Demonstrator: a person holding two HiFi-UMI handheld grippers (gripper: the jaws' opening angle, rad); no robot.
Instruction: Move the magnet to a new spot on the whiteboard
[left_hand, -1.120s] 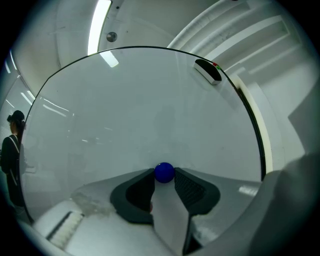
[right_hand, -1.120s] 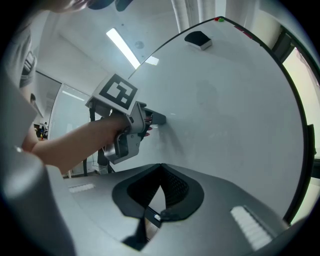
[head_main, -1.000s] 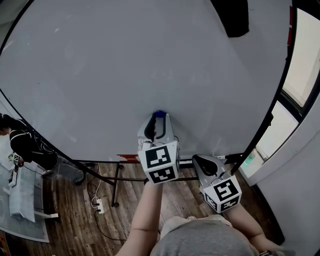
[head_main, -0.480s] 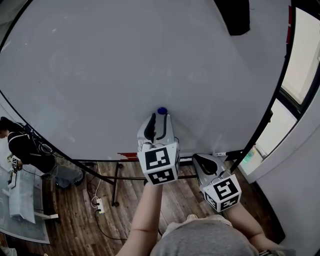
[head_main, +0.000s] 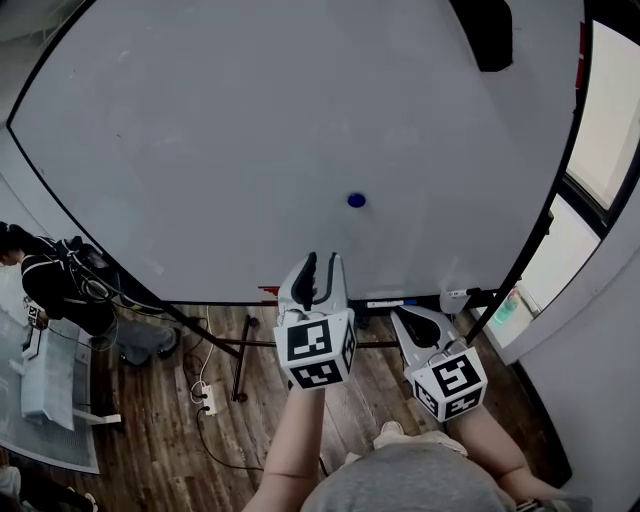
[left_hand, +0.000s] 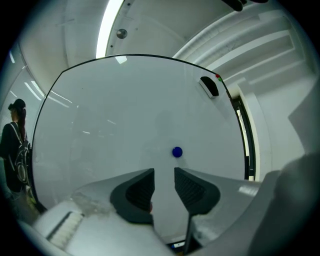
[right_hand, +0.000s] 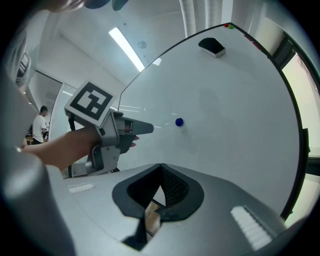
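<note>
A small round blue magnet (head_main: 356, 200) sticks alone on the whiteboard (head_main: 220, 130), right of its middle. It also shows in the left gripper view as the magnet (left_hand: 177, 152) and in the right gripper view as the magnet (right_hand: 179, 122). My left gripper (head_main: 318, 264) hangs well below and slightly left of the magnet, apart from it. Its jaws (left_hand: 164, 173) stand apart and are closing, with nothing between them. My right gripper (head_main: 405, 320) is lower and to the right, near the board's bottom edge. Its jaws (right_hand: 161, 168) meet at the tips, empty.
A black eraser (head_main: 490, 30) clings to the board's top right. The board stands on a black frame over wood floor, with a power strip (head_main: 207, 400) below. A person (head_main: 40, 285) stands at the far left. A window (head_main: 610, 110) lies to the right.
The left gripper has let go of the magnet and drawn back down from the board. The magnet stays on the board. The right gripper has barely moved.
</note>
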